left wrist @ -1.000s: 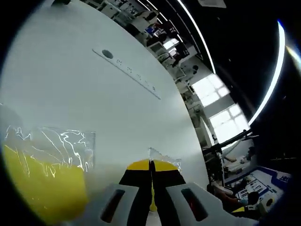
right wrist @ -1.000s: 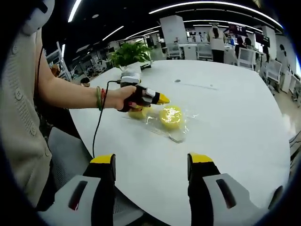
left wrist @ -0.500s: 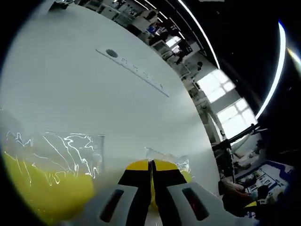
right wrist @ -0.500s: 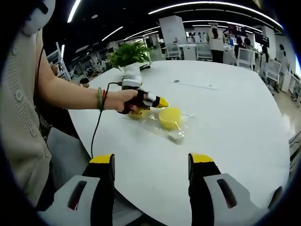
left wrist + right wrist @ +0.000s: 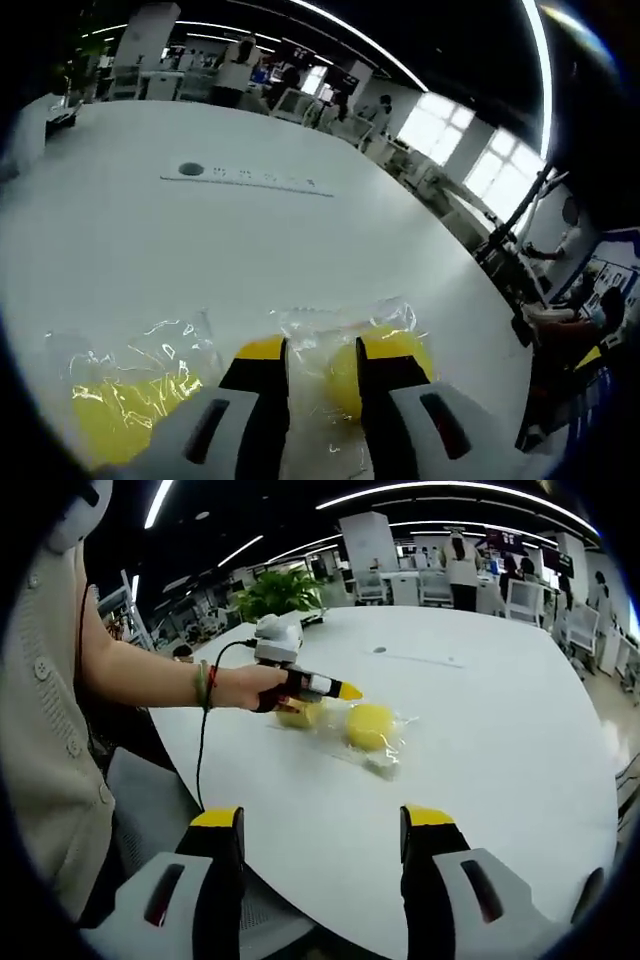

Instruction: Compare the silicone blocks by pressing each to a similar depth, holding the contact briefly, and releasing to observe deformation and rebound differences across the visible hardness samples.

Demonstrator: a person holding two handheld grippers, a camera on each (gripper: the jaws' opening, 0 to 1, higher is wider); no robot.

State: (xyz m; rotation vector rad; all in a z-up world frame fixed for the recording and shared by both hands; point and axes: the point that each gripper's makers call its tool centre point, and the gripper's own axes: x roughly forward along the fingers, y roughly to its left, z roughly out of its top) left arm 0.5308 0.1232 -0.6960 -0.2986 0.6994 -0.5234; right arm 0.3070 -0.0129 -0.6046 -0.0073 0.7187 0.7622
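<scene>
Left gripper (image 5: 322, 352): jaws now parted by a narrow gap, holding nothing, where 0.5 s ago the tips were together; the view has also levelled, so the tool appears raised off the bagged samples; judged as the release step, rebound to be read next. Just beyond the tips, right-hand yellow silicone block (image 5: 392, 362) in clear plastic bag (image 5: 330, 325); second yellow block (image 5: 125, 415) lower left, bagged too. Blocks look rounded; no clear long axis; the pair lies side by side across the white table (image 5: 250, 240). Right gripper (image 5: 320, 825): jaws wide open, empty, well back from the blocks.
</scene>
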